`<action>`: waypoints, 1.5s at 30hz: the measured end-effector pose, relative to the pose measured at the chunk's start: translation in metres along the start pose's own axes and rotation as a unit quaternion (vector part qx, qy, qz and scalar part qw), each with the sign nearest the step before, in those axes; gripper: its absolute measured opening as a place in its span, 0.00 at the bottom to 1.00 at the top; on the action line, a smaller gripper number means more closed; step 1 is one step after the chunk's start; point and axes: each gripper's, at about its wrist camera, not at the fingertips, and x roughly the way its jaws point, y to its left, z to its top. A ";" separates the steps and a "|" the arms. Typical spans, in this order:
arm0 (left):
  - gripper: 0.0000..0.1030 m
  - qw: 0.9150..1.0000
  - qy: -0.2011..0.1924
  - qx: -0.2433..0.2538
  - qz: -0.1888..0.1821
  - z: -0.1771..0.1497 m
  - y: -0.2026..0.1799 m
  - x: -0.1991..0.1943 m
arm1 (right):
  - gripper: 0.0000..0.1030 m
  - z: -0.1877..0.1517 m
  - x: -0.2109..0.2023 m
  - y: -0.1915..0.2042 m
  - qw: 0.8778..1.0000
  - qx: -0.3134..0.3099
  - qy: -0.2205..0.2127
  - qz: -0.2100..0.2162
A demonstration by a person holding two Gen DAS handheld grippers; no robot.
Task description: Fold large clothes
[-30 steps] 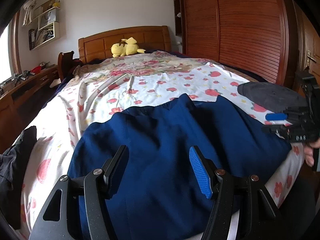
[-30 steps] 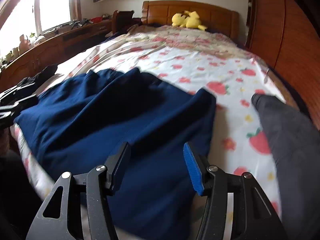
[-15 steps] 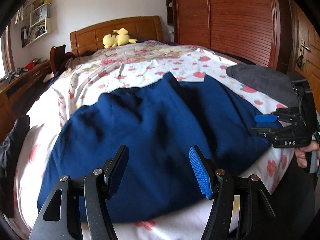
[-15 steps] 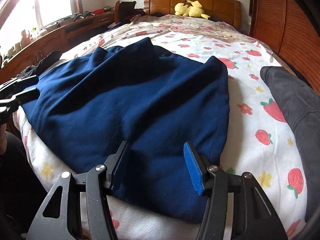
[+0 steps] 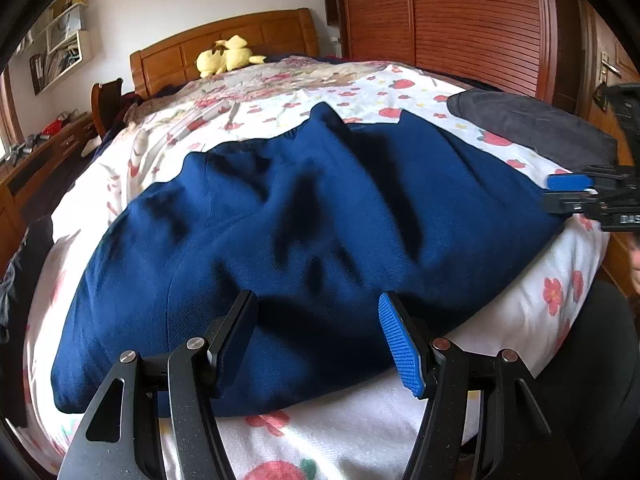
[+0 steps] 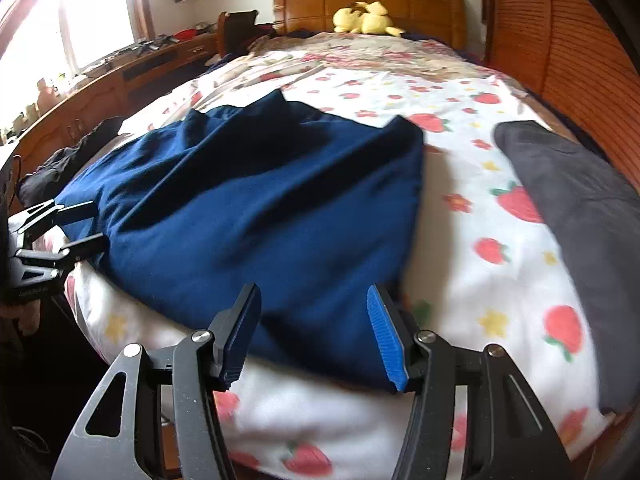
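A large navy blue garment (image 5: 304, 232) (image 6: 256, 208) lies rumpled across the foot of a bed with a strawberry-print sheet (image 5: 344, 432) (image 6: 488, 240). My left gripper (image 5: 318, 320) hovers open above the garment's near hem, nothing between its jaws. My right gripper (image 6: 312, 312) stands open over the garment's near right corner, also empty. In the left wrist view the right gripper (image 5: 564, 192) shows at the far right edge, beside the cloth. In the right wrist view the left gripper (image 6: 76, 224) shows at the left edge by the garment's left corner.
A dark grey garment (image 5: 528, 124) (image 6: 580, 200) lies on the bed's right side. A yellow plush toy (image 5: 228, 56) (image 6: 364, 20) sits by the wooden headboard. A slatted wooden wardrobe (image 5: 460, 20) stands to the right, a desk (image 6: 100, 92) to the left. Dark clothes (image 6: 68, 156) hang off the bed's left edge.
Both grippers have drawn back toward the foot of the bed and sunk a little, so the garment's near hem and the bed edge now show below them. Jaws unchanged.
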 end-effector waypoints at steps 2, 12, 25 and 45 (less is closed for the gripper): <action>0.63 1.000 0.003 0.000 -0.001 0.000 -0.001 0.001 | 0.55 -0.005 -0.007 -0.007 1.000 0.013 0.001 -0.006; 0.63 1.000 0.001 0.004 0.001 -0.002 -0.002 0.001 | 0.55 -0.010 0.003 -0.028 0.997 0.074 0.021 0.015; 0.63 1.000 0.000 0.001 -0.002 -0.002 0.000 0.000 | 0.55 -0.012 0.028 -0.029 0.995 0.084 0.043 0.029; 0.63 1.000 -0.020 -0.021 0.004 -0.002 0.006 -0.009 | 0.12 0.004 0.012 -0.018 0.998 0.036 -0.003 0.049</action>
